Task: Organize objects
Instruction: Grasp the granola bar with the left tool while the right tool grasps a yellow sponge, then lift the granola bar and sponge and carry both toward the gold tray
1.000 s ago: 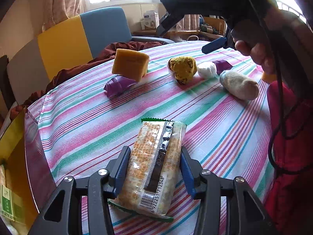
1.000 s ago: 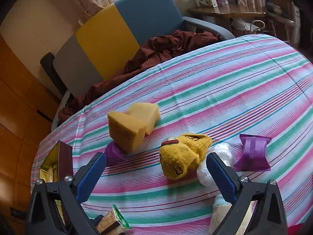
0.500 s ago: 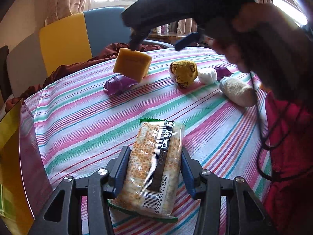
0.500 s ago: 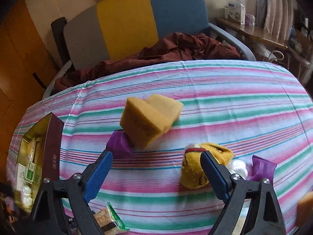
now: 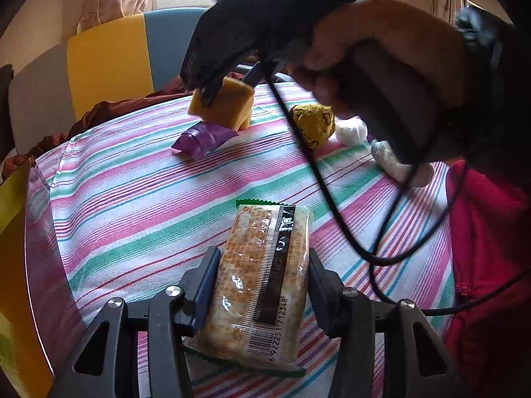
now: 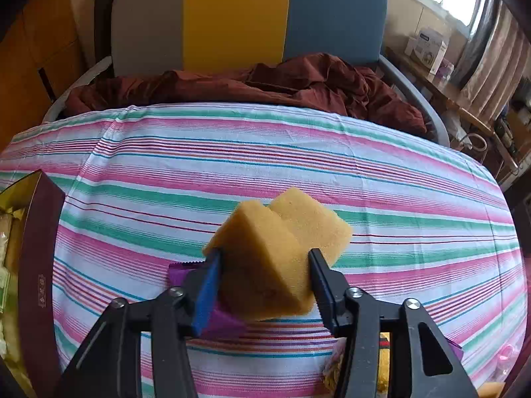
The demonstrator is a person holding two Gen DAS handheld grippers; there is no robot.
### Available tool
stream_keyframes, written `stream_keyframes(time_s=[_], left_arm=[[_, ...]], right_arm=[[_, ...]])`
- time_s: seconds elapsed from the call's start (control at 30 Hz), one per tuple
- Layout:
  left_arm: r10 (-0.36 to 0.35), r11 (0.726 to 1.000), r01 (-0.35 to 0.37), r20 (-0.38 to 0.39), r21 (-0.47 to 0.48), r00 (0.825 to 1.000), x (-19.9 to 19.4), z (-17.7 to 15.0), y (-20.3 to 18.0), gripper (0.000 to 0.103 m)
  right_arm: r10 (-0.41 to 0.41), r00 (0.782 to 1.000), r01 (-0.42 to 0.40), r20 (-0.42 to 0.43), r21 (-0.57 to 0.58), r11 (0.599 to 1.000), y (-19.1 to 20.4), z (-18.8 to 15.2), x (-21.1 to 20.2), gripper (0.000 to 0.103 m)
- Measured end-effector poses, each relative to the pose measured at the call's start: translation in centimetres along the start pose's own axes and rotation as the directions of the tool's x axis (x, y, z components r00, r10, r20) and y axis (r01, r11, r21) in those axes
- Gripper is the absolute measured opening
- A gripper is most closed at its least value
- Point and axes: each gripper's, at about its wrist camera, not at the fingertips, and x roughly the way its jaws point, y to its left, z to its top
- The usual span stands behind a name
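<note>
My left gripper (image 5: pixel 262 258) is shut on a long cracker packet (image 5: pixel 262 285) with a barcode, low over the striped tablecloth (image 5: pixel 149 199). The right gripper (image 6: pixel 264 258) straddles a yellow sponge (image 6: pixel 262 272); its jaws are closing and both pads touch the sponge's sides. A second sponge block (image 6: pixel 312 222) leans right behind the first. From the left wrist view, a hand (image 5: pixel 381 56) holds the right gripper (image 5: pixel 229 83) down on the sponge (image 5: pixel 229 109). A purple wrapper (image 6: pixel 219 325) lies under the sponge's near edge.
A yellow sock ball (image 5: pixel 313 124), a white ball (image 5: pixel 351 131) and a white sock (image 5: pixel 395 162) lie to the right. An open gold and maroon box (image 6: pixel 39 265) sits at the left edge. A chair (image 6: pixel 239 16) with dark red cloth (image 6: pixel 265 83) stands behind the table. A black cable (image 5: pixel 332 199) hangs across.
The right gripper swung left from over the yellow sock ball to the sponge, rolled, and closed from wide open onto it. The left gripper kept its hold on the packet, almost still.
</note>
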Motion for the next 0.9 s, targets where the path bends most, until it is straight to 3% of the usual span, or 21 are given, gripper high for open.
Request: stream_keyframes(time_s=[0.17,0.4,0.67,0.9], left_arm=[[0.002,1.0,-0.002,0.0,0.003,1.0,0.1,0.0,0.0,0.05],[0.02,1.0,-0.02,0.002,0.014,1.0,-0.1,-0.1,-0.2,0.051],[0.043,0.999,-0.043,0.001,0.031,0.999,0.1,0.1,-0.7,0.051],[0.041,0.999,-0.041,0.001,0.029,0.999,0.2,0.1,-0.6,0.051]], right_arm=[[0.045,0.998,-0.046,0.046,0.013,0.999,-1.0,-2.3,-4.2,0.046],[0.148,0.988,-0.145,-0.05,0.055,0.988,-1.8,-7.5,-4.1,0.046],[0.153,0.985,-0.147,-0.078,0.074,0.986,-2.2,-7.9,-3.1,0.046],[0.172,0.981,-0.162,-0.085,0.109,0.981,-2.8,-7.8,-2.9,0.054]])
